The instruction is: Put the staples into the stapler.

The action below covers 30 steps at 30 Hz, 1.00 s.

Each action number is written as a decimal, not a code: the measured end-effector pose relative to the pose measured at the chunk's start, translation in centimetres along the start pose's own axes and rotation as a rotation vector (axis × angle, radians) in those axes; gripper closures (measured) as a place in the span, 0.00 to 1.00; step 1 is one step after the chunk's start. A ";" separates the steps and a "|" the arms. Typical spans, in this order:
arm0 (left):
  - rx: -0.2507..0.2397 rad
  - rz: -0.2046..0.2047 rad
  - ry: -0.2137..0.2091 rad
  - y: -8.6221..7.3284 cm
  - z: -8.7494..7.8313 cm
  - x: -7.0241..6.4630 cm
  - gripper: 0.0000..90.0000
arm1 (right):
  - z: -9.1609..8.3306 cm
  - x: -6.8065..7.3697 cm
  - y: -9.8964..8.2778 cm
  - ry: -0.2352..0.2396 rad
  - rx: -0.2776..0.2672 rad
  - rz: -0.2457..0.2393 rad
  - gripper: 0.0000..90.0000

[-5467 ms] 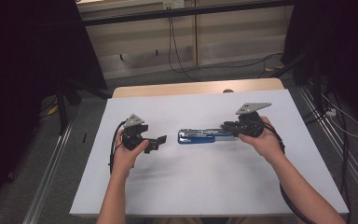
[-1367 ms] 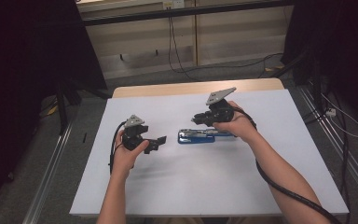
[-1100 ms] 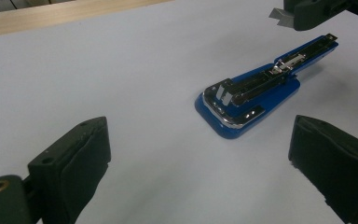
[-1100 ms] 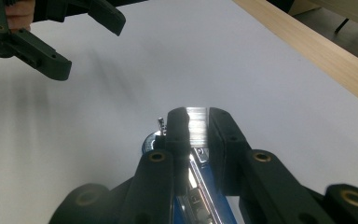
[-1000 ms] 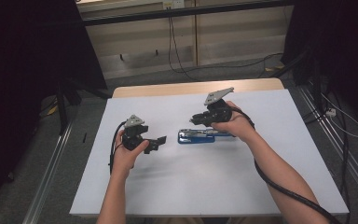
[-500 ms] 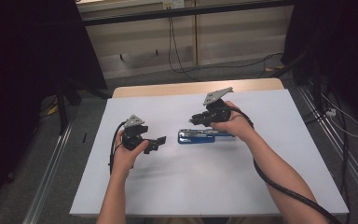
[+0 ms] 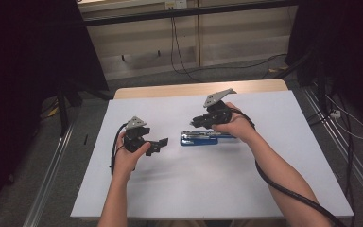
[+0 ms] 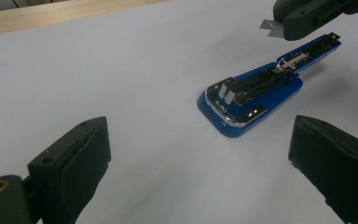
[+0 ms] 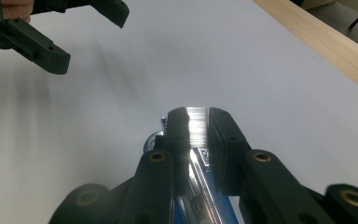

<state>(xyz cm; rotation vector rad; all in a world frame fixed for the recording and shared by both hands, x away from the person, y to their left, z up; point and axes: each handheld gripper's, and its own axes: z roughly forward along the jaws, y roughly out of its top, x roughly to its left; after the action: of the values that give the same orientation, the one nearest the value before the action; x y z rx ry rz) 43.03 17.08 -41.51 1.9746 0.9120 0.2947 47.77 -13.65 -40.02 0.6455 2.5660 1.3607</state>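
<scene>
A blue stapler (image 7: 203, 138) lies flat on the white sheet (image 7: 208, 189) that covers the table, a little past the sheet's middle toward twelve o'clock in the high view, its long axis running from nine to three o'clock. Its top is swung open, so the metal staple channel shows along its length in the left gripper view, where the stapler (image 8: 256, 95) sits at about one o'clock from that gripper's own jaws with its rounded blue front end nearest the camera. The right gripper (image 7: 197, 122) hangs over the stapler, held by the person's right hand (image 7: 234, 126), and points toward nine o'clock. In the right gripper view its jaws stand close together, pinching a shiny strip of staples (image 9: 197, 122) between the pads, with the stapler's blue body and bright channel directly beneath. The same strip shows as a small silver piece at the tip of that gripper in the upper right corner of the left gripper view. The left gripper (image 7: 163, 142) rests near the sheet at nine o'clock of the stapler, well apart from it, in the person's left hand (image 7: 130, 156); its jaws are spread wide with nothing between them.
</scene>
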 end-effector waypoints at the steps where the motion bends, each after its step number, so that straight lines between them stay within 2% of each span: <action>1: 0.001 0.001 -0.001 0.0 0.0 0.0 0.06 | 0.1 0.0 0.0 0.004 0.003 -0.011 0.88; 30: 0.007 -0.003 0.005 -0.1 0.1 0.1 0.06 | 2.2 -0.2 -0.6 0.092 0.064 -0.076 0.88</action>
<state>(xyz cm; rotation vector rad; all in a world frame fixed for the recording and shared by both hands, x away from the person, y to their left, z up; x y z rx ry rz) 43.11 17.16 -41.63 1.9797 0.9201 0.2950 48.51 -12.37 -41.78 0.5011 2.6867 1.3184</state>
